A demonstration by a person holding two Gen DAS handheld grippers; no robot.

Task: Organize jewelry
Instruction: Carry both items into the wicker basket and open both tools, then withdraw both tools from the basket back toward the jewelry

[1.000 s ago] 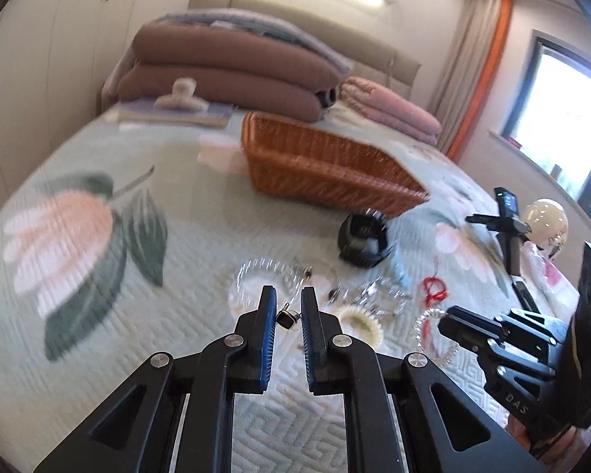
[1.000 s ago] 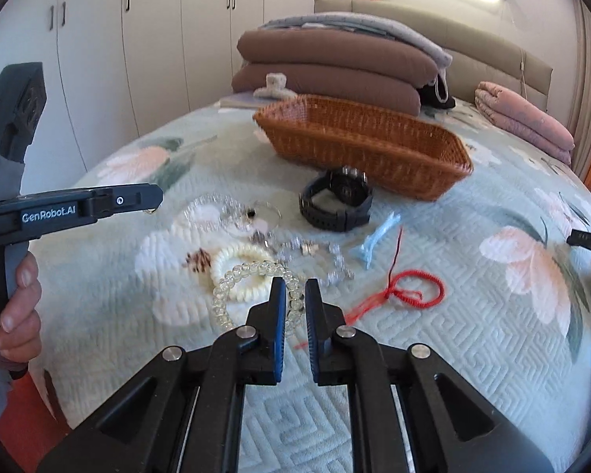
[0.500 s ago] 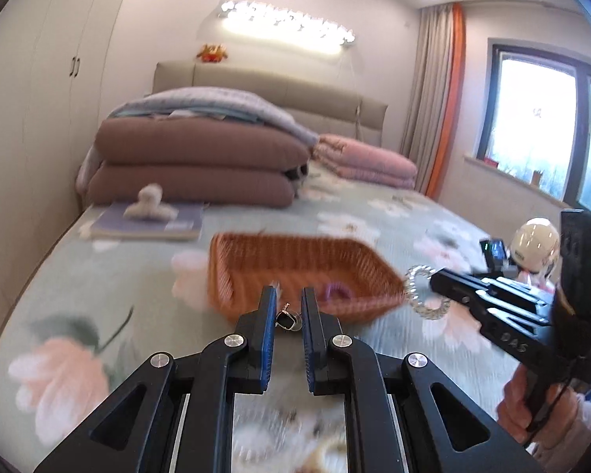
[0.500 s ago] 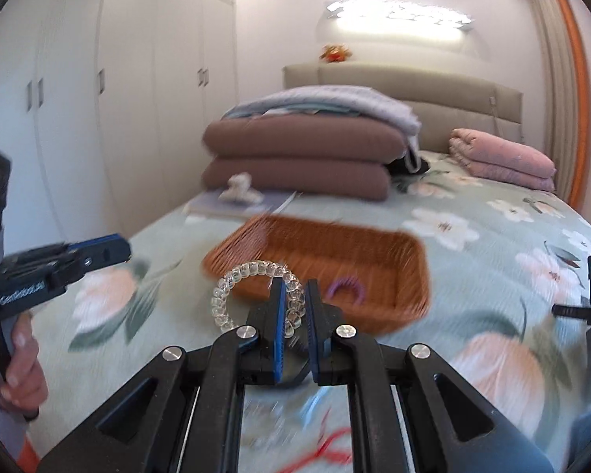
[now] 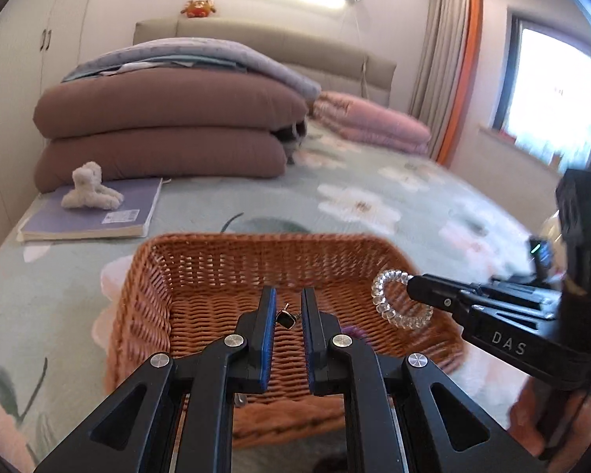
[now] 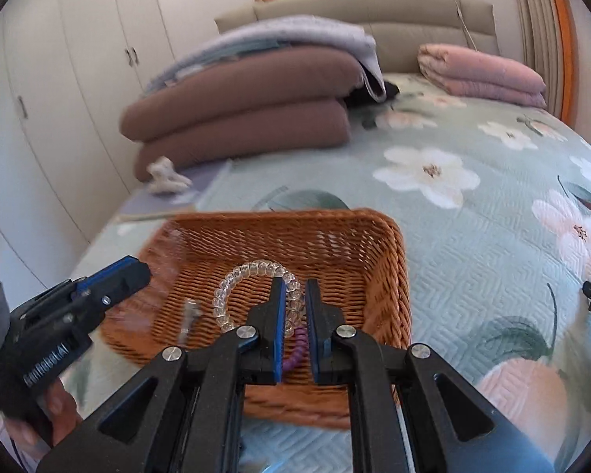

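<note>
- Your left gripper [image 5: 285, 307] hung above the near half of the wicker basket [image 5: 201, 260], fingers nearly together and pinching a small dark earring [image 5: 287, 318] between the blue pads.
- Your right gripper [image 6: 294, 303] hung above the same basket [image 6: 390, 276] from the right side, fingers nearly together and pinching a clear beaded bracelet [image 6: 232, 287], whose loop stood up to the left of the fingertips.
- In the left wrist view, the bracelet [image 5: 390, 303] and the right gripper's tip [image 5: 417, 289] sat over the basket's right wall, near your left gripper but not touching it.
- The basket's rim rose on all four sides, with both grippers above the rim line; the basket floor was open weave across most of its width.
- A purple coiled band [image 6: 297, 349] lay on the basket floor under the right fingers; a small blurred item [image 6: 189, 313] showed near the left wall, and what it was could not be told.
- The bed [image 6: 472, 260] around the basket lay bare to the right and beyond.
- Behind the basket on the left lay a purple notebook [image 5: 94, 213] with a small plush toy [image 5: 90, 191] on it, then folded brown quilts [image 5: 169, 130] and pink quilts [image 6: 480, 75] by the headboard, all well apart from the basket.
</note>
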